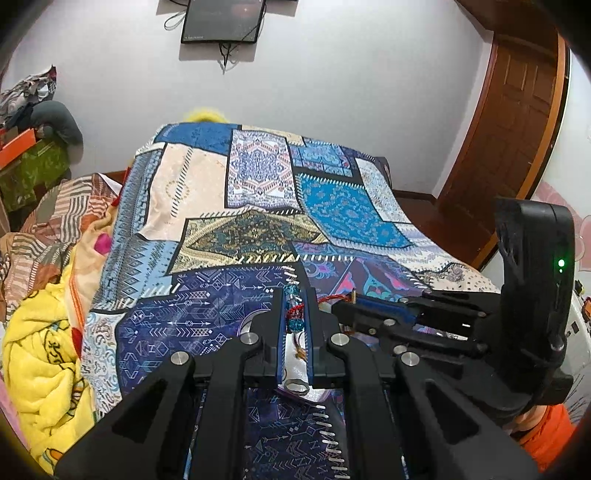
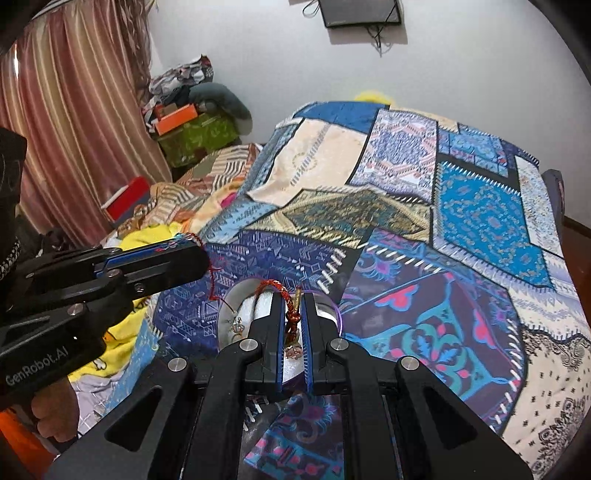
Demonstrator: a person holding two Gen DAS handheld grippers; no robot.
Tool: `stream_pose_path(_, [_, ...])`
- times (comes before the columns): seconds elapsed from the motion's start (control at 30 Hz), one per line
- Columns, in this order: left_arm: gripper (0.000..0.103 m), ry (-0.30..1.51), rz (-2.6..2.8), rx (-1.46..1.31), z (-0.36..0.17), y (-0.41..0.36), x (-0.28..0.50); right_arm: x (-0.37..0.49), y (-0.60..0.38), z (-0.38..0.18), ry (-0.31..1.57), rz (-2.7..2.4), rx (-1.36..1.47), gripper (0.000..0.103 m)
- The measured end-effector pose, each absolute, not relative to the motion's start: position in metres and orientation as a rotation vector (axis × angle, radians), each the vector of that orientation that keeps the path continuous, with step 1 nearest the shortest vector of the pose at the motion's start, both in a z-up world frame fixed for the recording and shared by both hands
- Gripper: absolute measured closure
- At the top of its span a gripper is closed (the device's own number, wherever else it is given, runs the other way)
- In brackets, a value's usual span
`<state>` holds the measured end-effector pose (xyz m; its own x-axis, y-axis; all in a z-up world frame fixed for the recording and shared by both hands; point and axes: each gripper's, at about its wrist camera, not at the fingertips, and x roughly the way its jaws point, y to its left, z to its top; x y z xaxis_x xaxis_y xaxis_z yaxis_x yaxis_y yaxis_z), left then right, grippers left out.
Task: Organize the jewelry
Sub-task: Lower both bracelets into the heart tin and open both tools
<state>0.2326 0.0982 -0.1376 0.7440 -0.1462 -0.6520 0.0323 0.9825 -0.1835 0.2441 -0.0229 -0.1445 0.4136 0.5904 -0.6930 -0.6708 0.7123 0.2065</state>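
Two black grippers, left [image 1: 295, 314] and right [image 2: 293, 321], each clamp one end of a single red cord bracelet [image 2: 271, 284] with two blue beads [image 1: 293, 291], stretched above one white round tray [image 2: 236, 314] on one patchwork bedspread [image 2: 461, 206].

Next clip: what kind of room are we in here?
Most likely a bedroom in a home. A blue patchwork-print bedspread covers what looks like a bed, a crumpled yellow fleece blanket lies beside it, and striped pink curtains hang at the side. A dark wall-mounted screen and a brown wooden door fit that too.
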Motion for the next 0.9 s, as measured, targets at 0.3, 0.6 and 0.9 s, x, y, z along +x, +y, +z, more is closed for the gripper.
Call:
stream_pose_path(0.3, [0.096,0.781,-0.100,-0.169,-0.164,0.101,0.248,0.251,-0.019,-0.156,0.863,0.795,-0.122,0.096])
stream_pose_path(0.6, [0.096,0.830,-0.104,-0.188,-0.177,0.102,0.253,0.252,-0.018,-0.158,0.882,0.785,-0.150,0.095])
stream_pose_path(0.9, [0.093,0.838,-0.085,-0.182,-0.170,0.103,0.247,0.249,-0.027,-0.151,0.884,0.770,-0.146,0.082])
